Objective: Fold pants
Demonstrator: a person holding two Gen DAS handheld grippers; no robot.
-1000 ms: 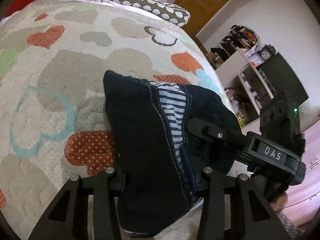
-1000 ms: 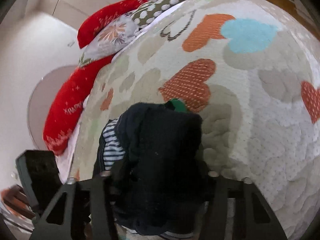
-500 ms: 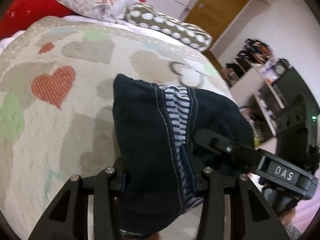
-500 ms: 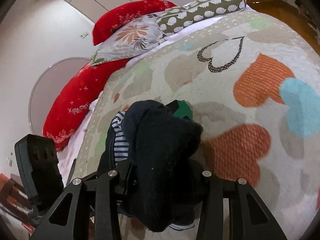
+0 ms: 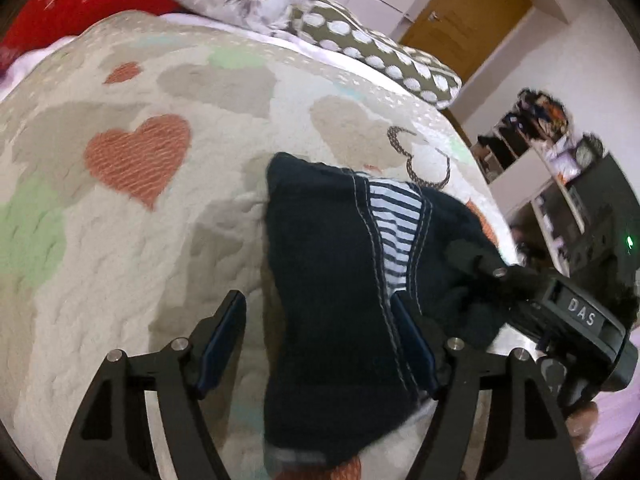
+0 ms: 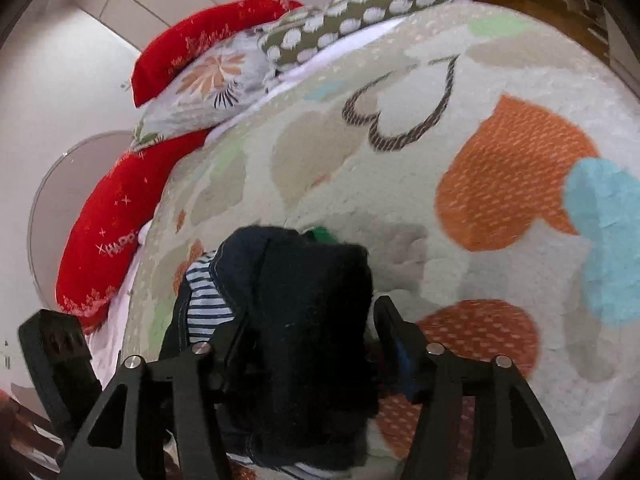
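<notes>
The dark navy pants [image 5: 332, 280] with a striped blue-white lining lie folded into a compact bundle on the heart-patterned quilt [image 5: 132, 240]. My left gripper [image 5: 320, 340] is open, its fingers standing either side of the bundle's near end. In the right wrist view the same pants [image 6: 312, 320] lie between the fingers of my right gripper [image 6: 316, 344], which is open with a gap on the right side. The right gripper body [image 5: 568, 320] shows at the right of the left wrist view, against the bundle.
Pillows lie at the head of the bed: red [image 6: 116, 216], floral [image 6: 208, 88] and polka-dot [image 5: 380, 56]. A wooden door [image 5: 464, 28] and cluttered shelves [image 5: 552, 184] stand beyond the bed's right edge.
Both grippers have opened and let go of the pants, which now rest on the quilt. Both cameras have tilted up toward the pillows.
</notes>
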